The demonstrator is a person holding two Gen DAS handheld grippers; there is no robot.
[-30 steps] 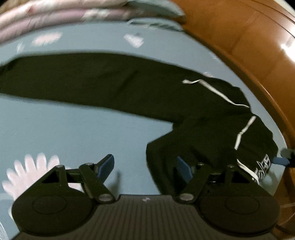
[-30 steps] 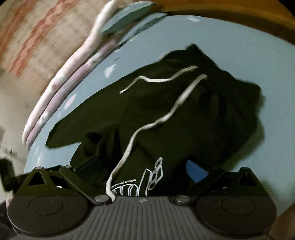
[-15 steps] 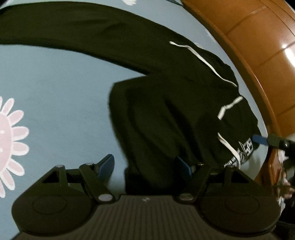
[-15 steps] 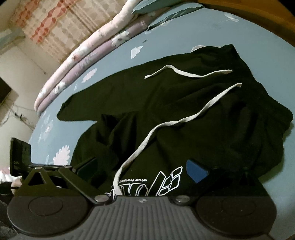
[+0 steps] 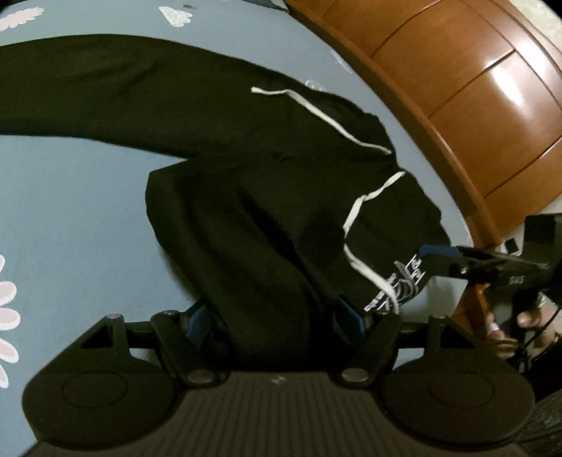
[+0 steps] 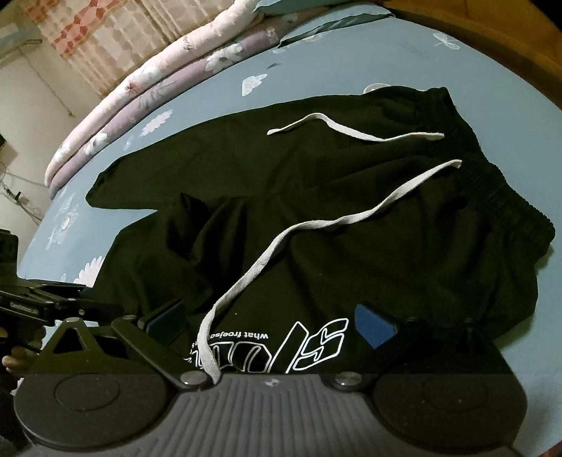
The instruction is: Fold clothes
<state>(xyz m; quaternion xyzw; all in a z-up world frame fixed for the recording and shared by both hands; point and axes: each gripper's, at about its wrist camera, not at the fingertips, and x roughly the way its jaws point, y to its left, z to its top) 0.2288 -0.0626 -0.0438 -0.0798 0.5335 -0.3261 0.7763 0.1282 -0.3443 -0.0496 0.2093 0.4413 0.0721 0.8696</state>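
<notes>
The left hand-held gripper (image 5: 277, 316) stands with its jaws spread, black fabric of the trousers (image 5: 246, 197) bunched between the blue pads without being pinched. The right hand-held gripper (image 6: 277, 323) is likewise released, its pads straddling the printed white lettering (image 6: 298, 344). The trousers lie on the bed (image 6: 439, 66) near its wooden edge (image 5: 439, 81), one leg stretched away, white drawstring (image 6: 316, 225) trailing across.

The bed (image 6: 404, 56) carries a blue sheet with white flower prints. Black trousers (image 6: 316, 211) lie spread across frame centre. Folded quilts (image 6: 147, 88) lie along the upper left edge; a pillow (image 6: 316, 14) lies at top centre.
</notes>
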